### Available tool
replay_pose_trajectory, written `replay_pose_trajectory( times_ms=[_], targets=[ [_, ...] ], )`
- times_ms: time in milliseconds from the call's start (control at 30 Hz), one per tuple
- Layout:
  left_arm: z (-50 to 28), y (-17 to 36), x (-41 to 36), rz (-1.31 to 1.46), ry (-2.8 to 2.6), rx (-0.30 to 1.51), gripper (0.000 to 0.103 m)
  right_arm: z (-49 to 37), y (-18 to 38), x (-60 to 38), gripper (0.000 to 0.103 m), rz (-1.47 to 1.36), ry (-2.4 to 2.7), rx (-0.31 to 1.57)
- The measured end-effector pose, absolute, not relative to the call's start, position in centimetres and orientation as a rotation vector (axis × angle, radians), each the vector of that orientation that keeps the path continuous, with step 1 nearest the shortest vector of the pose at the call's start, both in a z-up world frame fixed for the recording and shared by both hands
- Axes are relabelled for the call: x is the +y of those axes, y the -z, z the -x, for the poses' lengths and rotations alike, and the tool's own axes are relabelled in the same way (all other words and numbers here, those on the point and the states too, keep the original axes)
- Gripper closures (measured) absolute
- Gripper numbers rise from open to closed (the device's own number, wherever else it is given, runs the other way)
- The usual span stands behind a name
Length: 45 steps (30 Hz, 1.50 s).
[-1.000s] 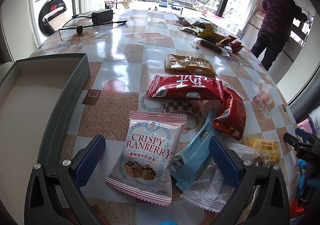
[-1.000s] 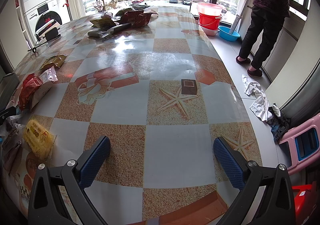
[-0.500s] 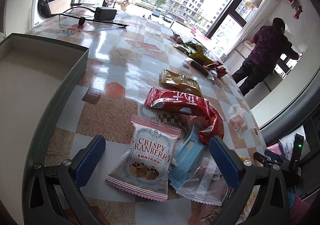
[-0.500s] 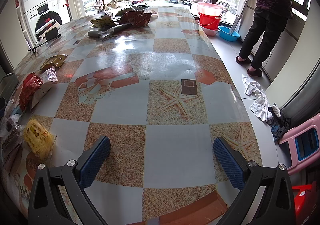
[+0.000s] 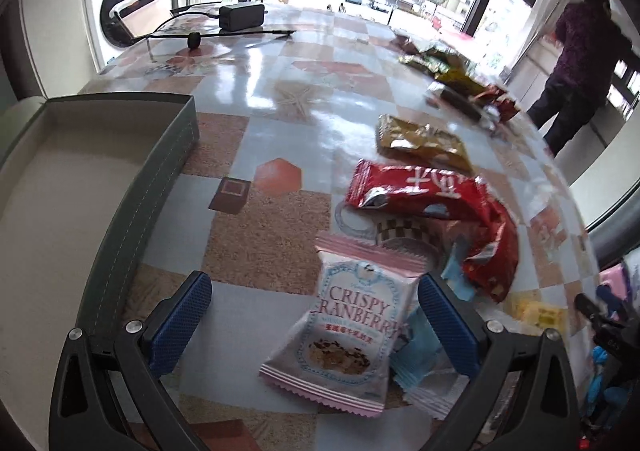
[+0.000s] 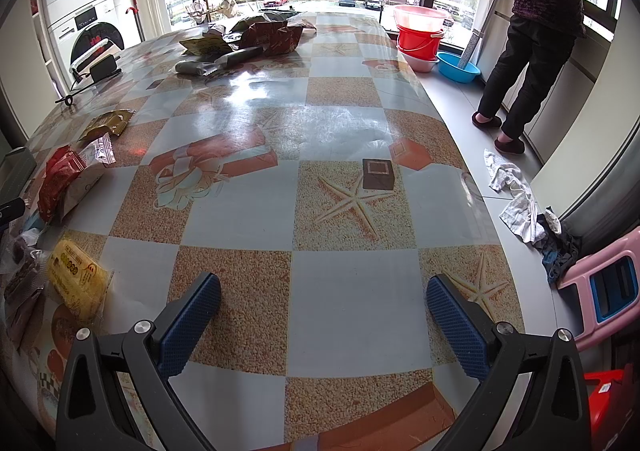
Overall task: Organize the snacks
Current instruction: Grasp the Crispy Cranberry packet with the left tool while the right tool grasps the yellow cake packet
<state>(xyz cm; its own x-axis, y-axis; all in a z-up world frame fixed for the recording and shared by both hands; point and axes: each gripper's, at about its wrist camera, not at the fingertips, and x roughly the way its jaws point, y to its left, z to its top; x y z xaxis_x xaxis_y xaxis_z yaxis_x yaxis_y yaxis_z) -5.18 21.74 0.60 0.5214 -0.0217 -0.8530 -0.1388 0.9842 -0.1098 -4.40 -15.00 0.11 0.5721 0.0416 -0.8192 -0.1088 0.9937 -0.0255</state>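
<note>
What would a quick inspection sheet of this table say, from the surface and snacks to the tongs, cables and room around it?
Surface: glossy checked tablecloth with starfish prints.
Job's things: Crispy Cranberry packet between the left tongs fingers, untouched; red packet, gold packet and yellow packet lie loose; grey box open, nothing seen inside.
Clutter: more wrappers piled at the far end.
Grippers: left tongs open; right tongs open over bare table.
Cables: black adapter with cord on the table.
Surroundings: washing machine, red bucket, a person at the window, cloths on the floor.
</note>
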Motion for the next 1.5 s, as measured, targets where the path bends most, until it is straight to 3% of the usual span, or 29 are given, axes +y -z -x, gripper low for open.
replay_pose_trajectory(
  times_ms=[100,367,567,767,900,967,1000,1067,1100,1133,1167,1500],
  targets=[
    [5.3,-0.1,20.7,0.041,-0.093,1.053,0.000,4.4,-0.1,-15.0,0.000,0.076,-0.088,0.958],
    [6.1,-0.1,20.5,0.035,-0.062,1.091,0.000,4.3,-0.2,-14.6,0.000,0.104,-0.135,1.007],
    [6.1,0.0,20.3,0.037,-0.066,1.077,0.000,6.0,-2.7,-8.4,0.000,0.278,-0.493,1.016],
    [6.1,-0.1,20.3,0.046,-0.085,1.083,0.000,6.0,-0.9,-1.0,0.000,0.524,-0.636,1.023],
    [5.9,-0.2,20.1,0.042,-0.079,1.104,0.001,4.7,-0.3,1.3,0.000,0.507,-0.703,1.104],
    [6.0,-0.3,20.0,0.047,-0.071,1.108,0.007,4.3,-0.1,1.5,0.000,0.475,-0.680,1.139],
    [6.1,-0.5,19.8,0.043,-0.061,1.107,0.010,4.2,-0.2,1.5,0.003,0.470,-0.666,1.140],
    [6.4,-0.8,19.3,0.034,-0.039,1.101,0.030,4.4,-0.7,0.8,0.016,0.440,-0.639,1.128],
    [6.5,-1.0,19.0,0.027,-0.026,1.096,0.037,4.5,-1.0,0.2,0.037,0.418,-0.619,1.123],
    [6.7,-1.2,18.7,0.019,-0.013,1.093,0.056,4.4,-1.4,-0.5,0.061,0.394,-0.592,1.125],
    [6.8,-1.3,18.5,0.016,-0.004,1.095,0.061,4.3,-1.5,-1.2,0.064,0.357,-0.573,1.144],
    [9.7,-4.0,18.6,0.107,0.013,1.011,0.061,4.2,-3.2,-7.2,0.065,0.001,-0.545,1.183]
  ],
)
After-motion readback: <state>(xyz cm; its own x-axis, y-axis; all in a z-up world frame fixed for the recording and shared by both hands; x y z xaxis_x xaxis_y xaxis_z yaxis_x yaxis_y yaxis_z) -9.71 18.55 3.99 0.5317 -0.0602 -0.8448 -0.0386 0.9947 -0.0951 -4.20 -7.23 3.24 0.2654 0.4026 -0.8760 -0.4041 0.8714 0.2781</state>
